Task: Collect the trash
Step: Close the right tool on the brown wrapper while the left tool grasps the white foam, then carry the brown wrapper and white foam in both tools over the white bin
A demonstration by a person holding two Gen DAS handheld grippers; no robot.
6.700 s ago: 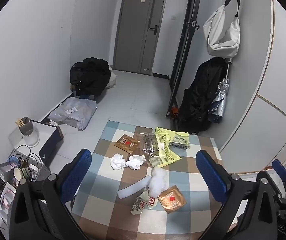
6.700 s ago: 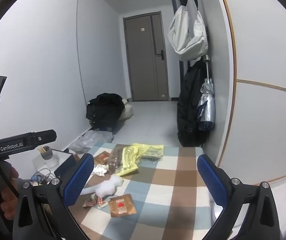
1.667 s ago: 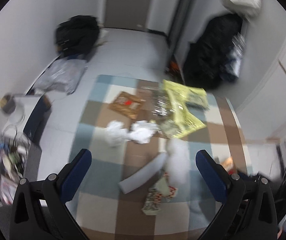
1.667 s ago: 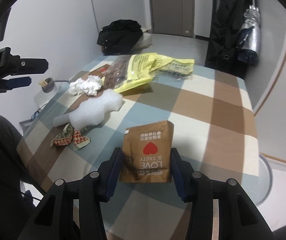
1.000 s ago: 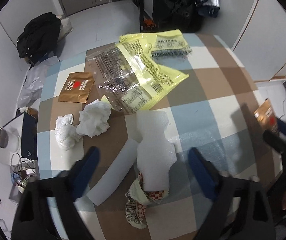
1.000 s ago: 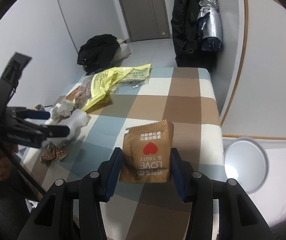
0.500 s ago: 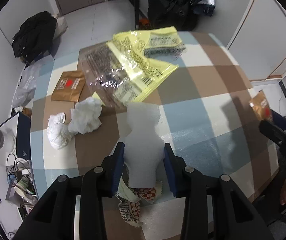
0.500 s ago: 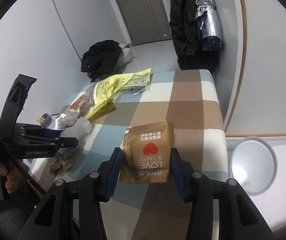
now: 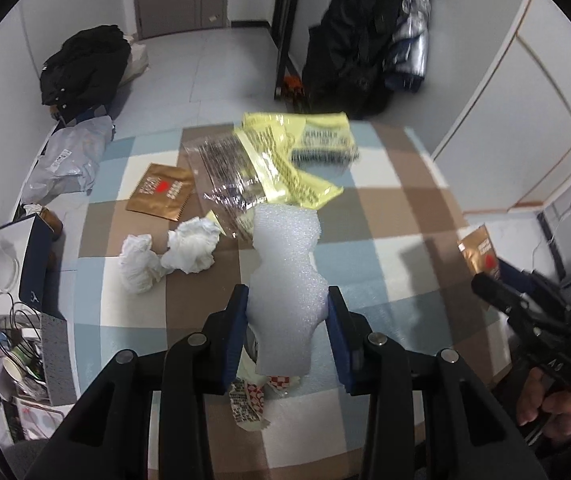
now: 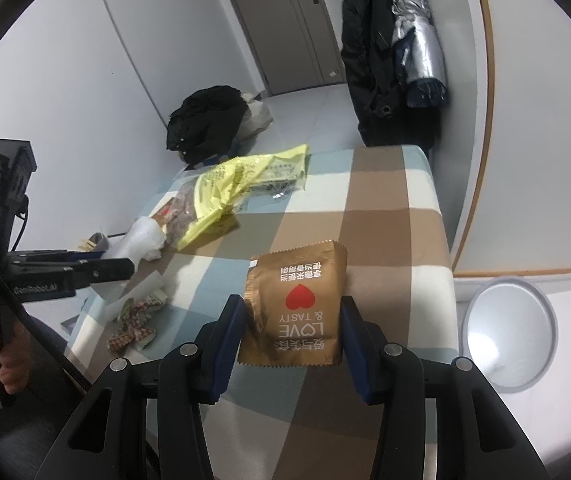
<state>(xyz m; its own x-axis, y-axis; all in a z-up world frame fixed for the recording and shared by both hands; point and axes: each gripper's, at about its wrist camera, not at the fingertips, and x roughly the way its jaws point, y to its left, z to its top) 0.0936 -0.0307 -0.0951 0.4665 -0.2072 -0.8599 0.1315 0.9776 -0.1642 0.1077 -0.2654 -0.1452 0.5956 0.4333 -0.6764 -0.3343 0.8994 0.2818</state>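
Note:
My left gripper [image 9: 288,300] is shut on a white foam piece [image 9: 285,264], held just above the checked table [image 9: 385,216]. Still lying on the table are two crumpled tissues [image 9: 173,252], a brown snack packet [image 9: 161,192], a yellow wrapper [image 9: 297,160], a clear wrapper [image 9: 225,176] and a red-checked paper scrap [image 9: 249,400]. My right gripper [image 10: 292,312] is shut on another brown packet [image 10: 297,292] with a red heart, over the table's near right part. The left gripper [image 10: 97,268] also shows at the left of the right wrist view.
A round white bin [image 10: 509,332] stands on the floor to the right of the table. Black coats and an umbrella [image 10: 417,52] hang by the far wall. A black bag [image 9: 85,64] and a grey parcel [image 9: 69,156] lie on the floor, with cluttered boxes [image 9: 25,280] on the left.
The left gripper has shut on the foam piece and raised it off the table. The right gripper keeps its hold on the brown packet with little movement.

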